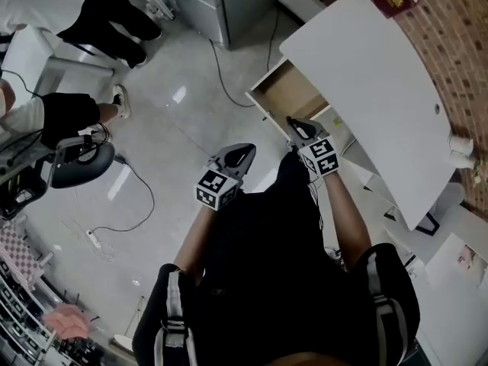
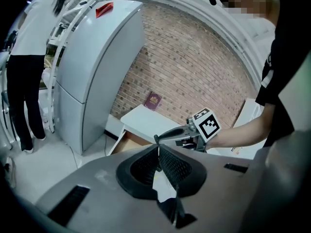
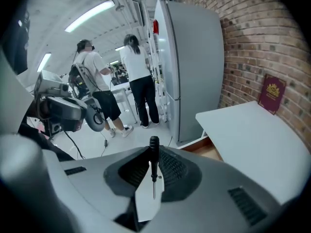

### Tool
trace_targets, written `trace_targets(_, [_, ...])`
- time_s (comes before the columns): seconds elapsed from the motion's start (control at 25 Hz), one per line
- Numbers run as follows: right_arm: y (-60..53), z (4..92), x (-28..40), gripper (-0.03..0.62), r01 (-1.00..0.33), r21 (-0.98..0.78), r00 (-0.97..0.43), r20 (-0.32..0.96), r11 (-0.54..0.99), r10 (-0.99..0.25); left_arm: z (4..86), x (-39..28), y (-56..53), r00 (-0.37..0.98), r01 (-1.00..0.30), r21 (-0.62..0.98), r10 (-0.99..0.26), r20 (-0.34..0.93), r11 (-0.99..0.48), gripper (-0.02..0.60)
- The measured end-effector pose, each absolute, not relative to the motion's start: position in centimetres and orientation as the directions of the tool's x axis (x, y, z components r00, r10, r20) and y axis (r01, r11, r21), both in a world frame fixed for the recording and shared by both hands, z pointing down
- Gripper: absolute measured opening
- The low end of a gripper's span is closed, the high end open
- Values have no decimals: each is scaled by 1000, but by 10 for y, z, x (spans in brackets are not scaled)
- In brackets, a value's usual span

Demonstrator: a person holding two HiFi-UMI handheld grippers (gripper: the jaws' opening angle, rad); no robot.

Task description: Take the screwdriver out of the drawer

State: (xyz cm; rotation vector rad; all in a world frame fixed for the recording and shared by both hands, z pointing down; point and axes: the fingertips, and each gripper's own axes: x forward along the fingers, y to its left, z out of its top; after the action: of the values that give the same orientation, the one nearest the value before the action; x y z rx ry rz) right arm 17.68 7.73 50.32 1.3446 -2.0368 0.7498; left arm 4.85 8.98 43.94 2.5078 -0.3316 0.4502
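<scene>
Right tool [image 1: 296, 126] clamped on the screwdriver [image 3: 153, 165], beside the open drawer [image 1: 284, 96] under the desk [image 1: 381, 90] — left tool [image 1: 242, 155] closed, empty, nearer.

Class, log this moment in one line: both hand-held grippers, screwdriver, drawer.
left hand-held gripper: shut, empty | right hand-held gripper: shut on screwdriver | screwdriver: out of drawer | drawer: open

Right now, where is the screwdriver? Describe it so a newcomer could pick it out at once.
Find the white table against the brick wall, with its open drawer; the right gripper is in front of that drawer. The screwdriver is clamped between its fingers, black handle outermost, thin metal shaft behind. The left gripper is shut on nothing.
</scene>
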Motion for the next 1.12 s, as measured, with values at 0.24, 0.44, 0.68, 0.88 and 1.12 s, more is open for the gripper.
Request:
trace_targets(0.24, [101, 460, 164, 114, -938, -127, -325, 641, 322, -696, 413, 52, 84, 920, -307, 422, -152, 361, -853, 18])
trace_targets(0.44, [106, 444, 160, 114, -934, -130, -345, 580, 334, -738, 389, 54, 74, 927, -298, 375, -172, 334, -878, 18])
trace_targets(0.68, [113, 436, 157, 114, -933, -118, -345, 559, 339, -754, 386, 47, 79, 923, -286, 352, -157, 352, -891, 18])
trace_targets(0.88, [114, 444, 156, 114, -931, -122, -349, 573, 343, -742, 387, 43, 78, 920, -287, 353, -154, 361, -890, 18])
trace_targets(1.12, [112, 449, 163, 114, -932, -121, -344, 590, 342, -730, 387, 49, 75, 921, -284, 356, -150, 360, -890, 18])
